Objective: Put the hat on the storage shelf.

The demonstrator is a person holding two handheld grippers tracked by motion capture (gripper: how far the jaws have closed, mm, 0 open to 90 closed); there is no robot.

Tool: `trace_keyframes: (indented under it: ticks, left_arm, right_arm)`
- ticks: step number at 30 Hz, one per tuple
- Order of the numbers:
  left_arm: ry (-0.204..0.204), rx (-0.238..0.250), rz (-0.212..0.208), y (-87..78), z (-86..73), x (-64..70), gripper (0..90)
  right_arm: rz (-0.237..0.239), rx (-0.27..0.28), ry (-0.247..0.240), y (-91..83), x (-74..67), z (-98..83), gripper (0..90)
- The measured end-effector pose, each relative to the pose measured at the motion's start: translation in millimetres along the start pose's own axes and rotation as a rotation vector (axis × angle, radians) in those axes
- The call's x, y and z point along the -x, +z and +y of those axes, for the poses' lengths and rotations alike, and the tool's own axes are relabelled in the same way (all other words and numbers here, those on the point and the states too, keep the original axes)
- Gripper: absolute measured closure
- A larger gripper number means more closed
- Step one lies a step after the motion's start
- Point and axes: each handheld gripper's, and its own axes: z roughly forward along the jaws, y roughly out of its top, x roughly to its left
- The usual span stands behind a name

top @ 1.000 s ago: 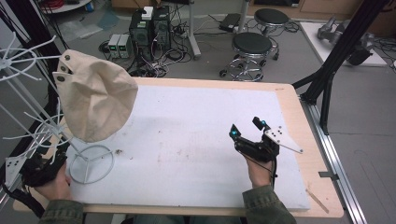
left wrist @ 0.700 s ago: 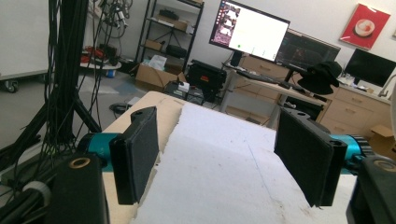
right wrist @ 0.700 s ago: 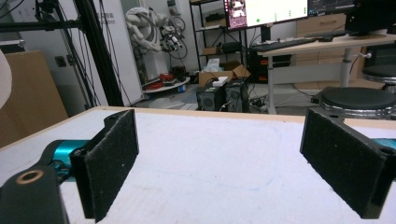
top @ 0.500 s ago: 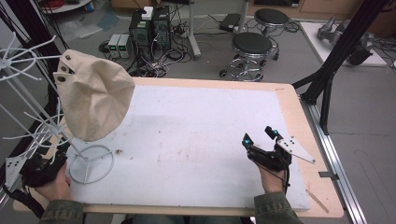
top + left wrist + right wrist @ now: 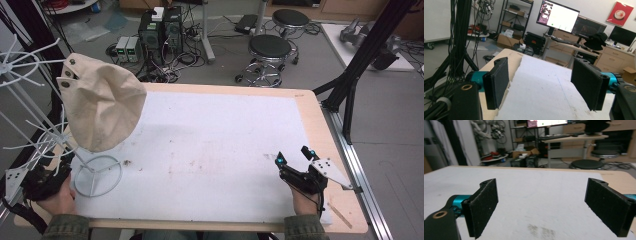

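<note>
Drawn back to the lower right of the high view, right gripper, jaws apart and empty, rests clear of the cap hung on the rack at upper left, left gripper likewise apart beside its base.

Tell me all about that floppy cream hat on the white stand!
The floppy cream cloth hat hangs on the white wire rack at the table's left edge, above the rack's ring-shaped base. It looks like soft canvas, faintly speckled, with two dark metal eyelets near its top. It sags downward. Only the rack touches it; both grippers are away from it.
</note>
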Motion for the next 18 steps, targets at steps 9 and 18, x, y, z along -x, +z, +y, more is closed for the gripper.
trace_keyframes:
  ticks: [9, 18]
  left_arm:
    - [-0.001, -0.002, 0.000, 0.3, -0.2, 0.4, 30.7]
    - [-0.004, 0.002, 0.002, -0.4, 0.7, -1.8, 30.7]
  right_arm:
    - [-0.151, -0.023, -0.012, -3.2, 1.9, -8.4, 10.6]
    - [-0.139, -0.077, 0.034, 1.7, 6.3, -12.0, 10.7]
